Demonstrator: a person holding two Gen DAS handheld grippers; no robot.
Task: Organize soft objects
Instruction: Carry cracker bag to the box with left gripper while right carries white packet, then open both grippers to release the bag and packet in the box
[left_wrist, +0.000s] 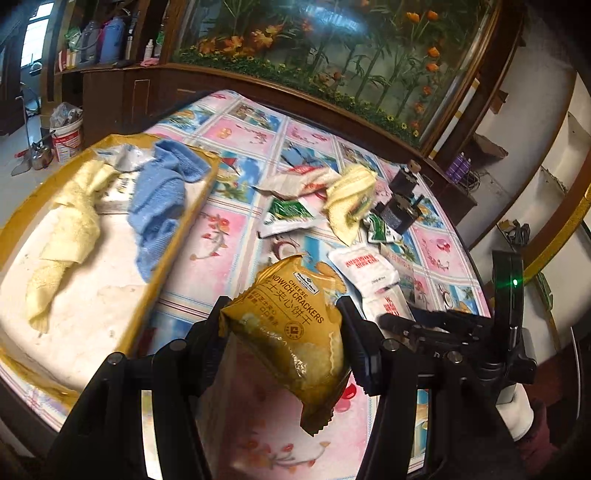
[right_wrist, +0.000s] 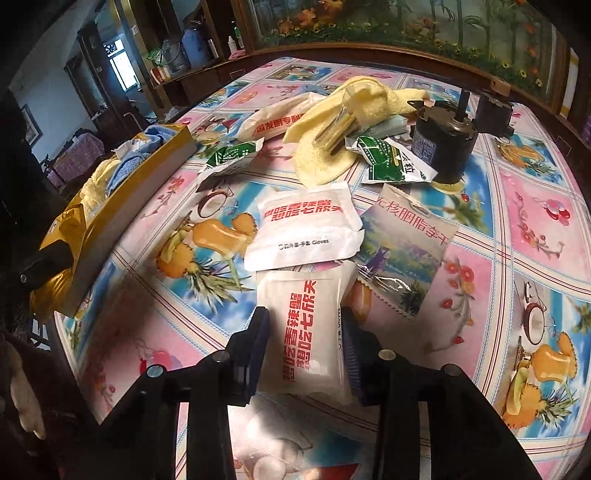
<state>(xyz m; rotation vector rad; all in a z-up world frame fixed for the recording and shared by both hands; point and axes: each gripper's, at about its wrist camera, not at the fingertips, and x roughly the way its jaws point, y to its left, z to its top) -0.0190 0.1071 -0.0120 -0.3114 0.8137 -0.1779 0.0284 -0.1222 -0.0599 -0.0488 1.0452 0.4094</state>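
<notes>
The yellow packet (left_wrist: 291, 328) reads "CHEESE SANDWICH CRACKERS" over "芝士夹心饼干". Beyond it, the white pouch (right_wrist: 303, 225) carries red "想吃七欣天" and small "Gloves"; the nearer white pouch (right_wrist: 306, 332) repeats "想吃七欣天". Right of these, the plum bag (right_wrist: 402, 251) reads "无核胭脂李干".

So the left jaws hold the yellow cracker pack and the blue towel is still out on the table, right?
Not quite: the blue towel already lies in the tray, as the left wrist view shows. The left gripper does hold the cracker pack.
</notes>
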